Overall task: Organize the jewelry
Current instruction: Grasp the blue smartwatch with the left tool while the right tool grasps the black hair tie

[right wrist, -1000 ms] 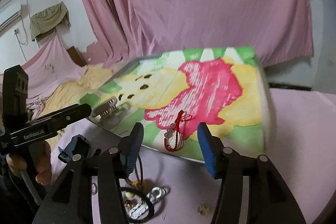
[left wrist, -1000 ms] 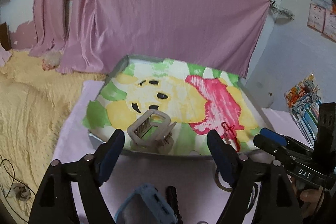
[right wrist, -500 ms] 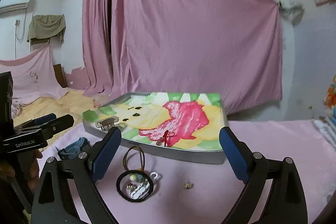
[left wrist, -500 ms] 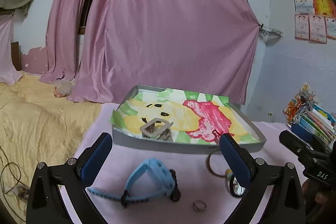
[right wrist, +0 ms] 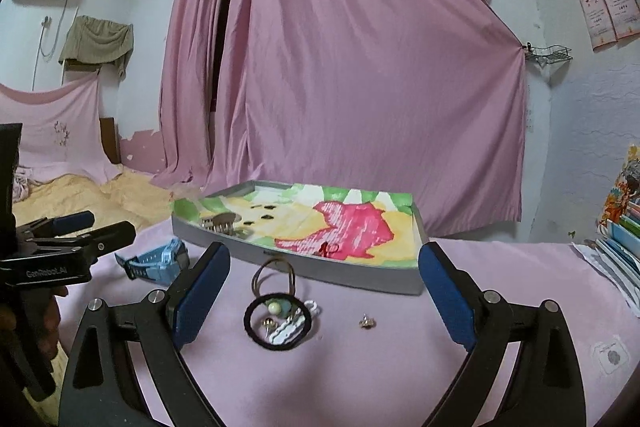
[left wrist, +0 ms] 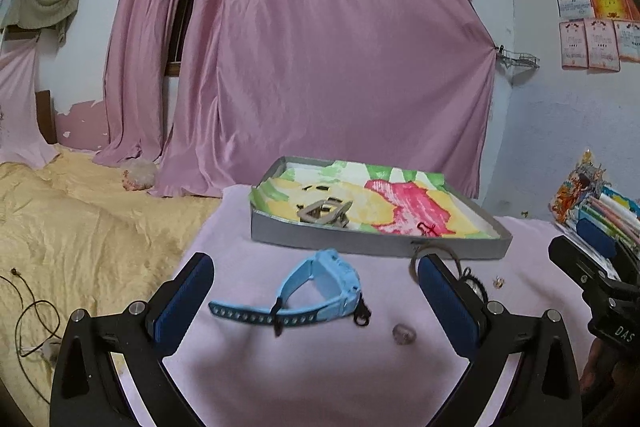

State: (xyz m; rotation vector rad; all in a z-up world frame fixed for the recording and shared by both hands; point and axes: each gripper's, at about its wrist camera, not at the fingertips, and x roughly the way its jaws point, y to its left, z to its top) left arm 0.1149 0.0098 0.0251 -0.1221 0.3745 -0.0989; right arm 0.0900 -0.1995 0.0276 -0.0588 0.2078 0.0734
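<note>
Both grippers hover over the pink-covered desk, fingers spread wide and empty: left gripper, right gripper. The blue watch lies between the left fingers. At 12 o'clock, the gray tray holds a hair claw and red bracelet.

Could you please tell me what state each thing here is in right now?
Left tool: open, empty.
Right tool: open, empty.
Tray: holds two items.
Hair claw clip: lying in the tray.
Red charm: lying in the tray.
Blue watch: on the cloth, strap unbuckled.
Black hair tie: on the cloth.
</note>
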